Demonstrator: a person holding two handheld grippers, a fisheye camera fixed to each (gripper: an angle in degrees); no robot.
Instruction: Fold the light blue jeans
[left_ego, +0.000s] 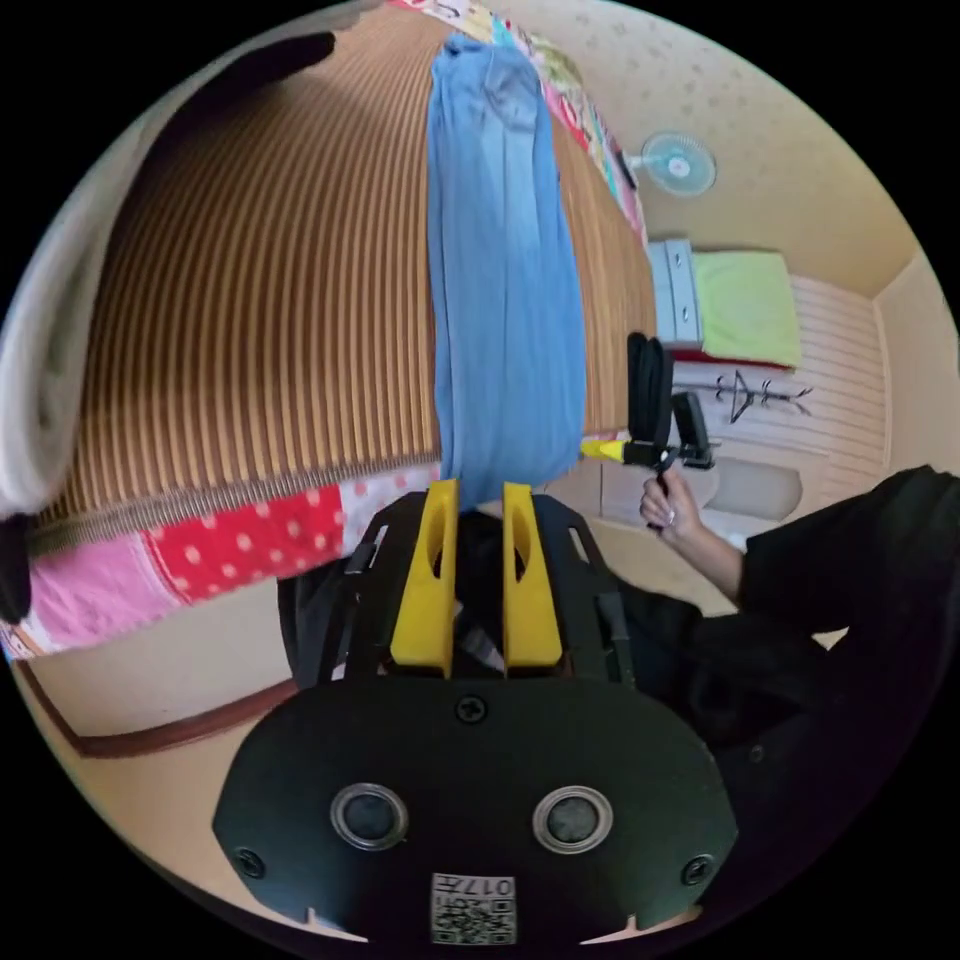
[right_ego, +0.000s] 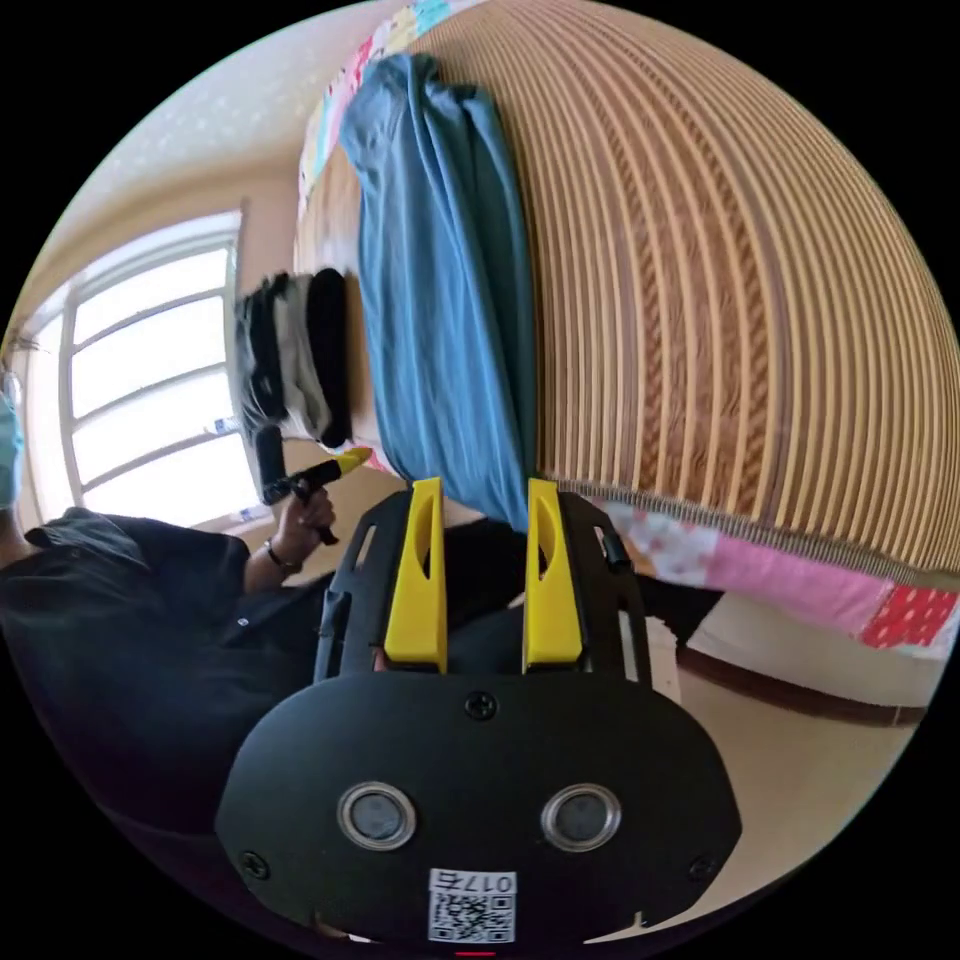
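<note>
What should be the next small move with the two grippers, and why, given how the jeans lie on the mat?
Probably bring both grippers forward to the near end of the light blue jeans and close on it. The jeans lie as one long narrow strip on the striped mat, so the legs seem already stacked. The left gripper and the right gripper both have their jaws apart, just short of the cloth, gripping nothing.

Your jeans (left_ego: 505, 290) near hem drops behind the left gripper (left_ego: 480, 495), so any jaw contact there is hidden. Same in the right gripper view: hem tucked behind the right gripper (right_ego: 483, 492), grip unreadable.
</note>
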